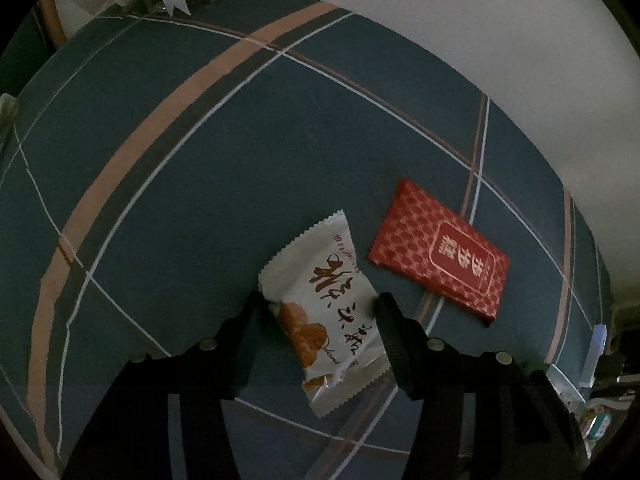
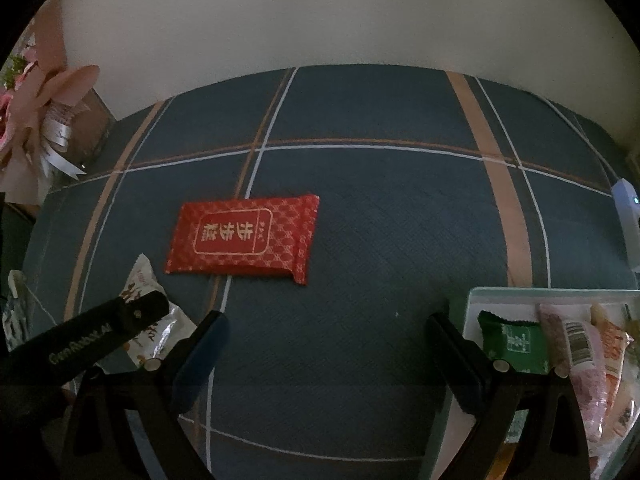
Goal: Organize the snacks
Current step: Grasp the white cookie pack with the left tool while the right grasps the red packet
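A white snack packet (image 1: 328, 304) with brown lettering lies on the blue plaid tablecloth (image 1: 200, 200). My left gripper (image 1: 320, 308) has a finger on each side of it, touching its edges. In the right wrist view the left gripper (image 2: 120, 320) lies over the same packet (image 2: 152, 312). A red snack packet (image 1: 440, 252) lies just right of the white one; it also shows in the right wrist view (image 2: 244, 240). My right gripper (image 2: 328, 344) is open and empty above the cloth, left of a pale green tray (image 2: 520, 294) holding several snacks.
A pink bouquet with white ribbon (image 2: 36, 120) stands at the table's back left. A white device (image 2: 628, 208) lies at the right edge. A pale wall runs behind the table. A green packet (image 2: 512, 344) lies at the tray's left side.
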Demonstrator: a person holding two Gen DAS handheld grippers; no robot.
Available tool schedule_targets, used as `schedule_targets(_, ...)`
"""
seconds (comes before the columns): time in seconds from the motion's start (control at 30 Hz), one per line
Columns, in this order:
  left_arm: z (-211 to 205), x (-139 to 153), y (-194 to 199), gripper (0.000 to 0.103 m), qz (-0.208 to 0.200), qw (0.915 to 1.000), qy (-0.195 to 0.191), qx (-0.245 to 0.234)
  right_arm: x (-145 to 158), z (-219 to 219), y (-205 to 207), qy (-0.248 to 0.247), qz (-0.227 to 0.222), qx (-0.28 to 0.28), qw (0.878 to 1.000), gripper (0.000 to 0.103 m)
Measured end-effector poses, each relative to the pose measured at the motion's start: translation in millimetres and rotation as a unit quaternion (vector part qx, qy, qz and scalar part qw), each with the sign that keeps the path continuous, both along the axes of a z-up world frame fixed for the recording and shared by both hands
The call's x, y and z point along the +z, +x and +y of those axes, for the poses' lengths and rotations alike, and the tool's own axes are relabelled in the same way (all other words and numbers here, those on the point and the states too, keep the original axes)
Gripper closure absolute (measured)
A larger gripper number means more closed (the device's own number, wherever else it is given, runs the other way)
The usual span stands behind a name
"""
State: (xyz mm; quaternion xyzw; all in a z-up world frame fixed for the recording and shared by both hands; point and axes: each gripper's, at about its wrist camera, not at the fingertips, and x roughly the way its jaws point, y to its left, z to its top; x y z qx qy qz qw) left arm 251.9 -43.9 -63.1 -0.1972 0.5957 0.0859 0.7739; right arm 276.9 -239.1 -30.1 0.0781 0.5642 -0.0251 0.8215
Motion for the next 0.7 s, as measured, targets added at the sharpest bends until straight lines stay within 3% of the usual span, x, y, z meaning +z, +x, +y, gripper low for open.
schedule_targets(0.47,12.2,0.0,2.5,0.045,-0.016,0.9998,-0.005,-0.006,5.6,-11.3,21.6,0.02,-0.039,-0.036,0.998,0.003)
schedule_targets(0.7,22.5,-1.6,1.7,0.045,-0.022,0.9996,-0.017,-0.008,2.6,-5.7,57.6,-0.026,-0.028,-0.041,0.998,0.003)
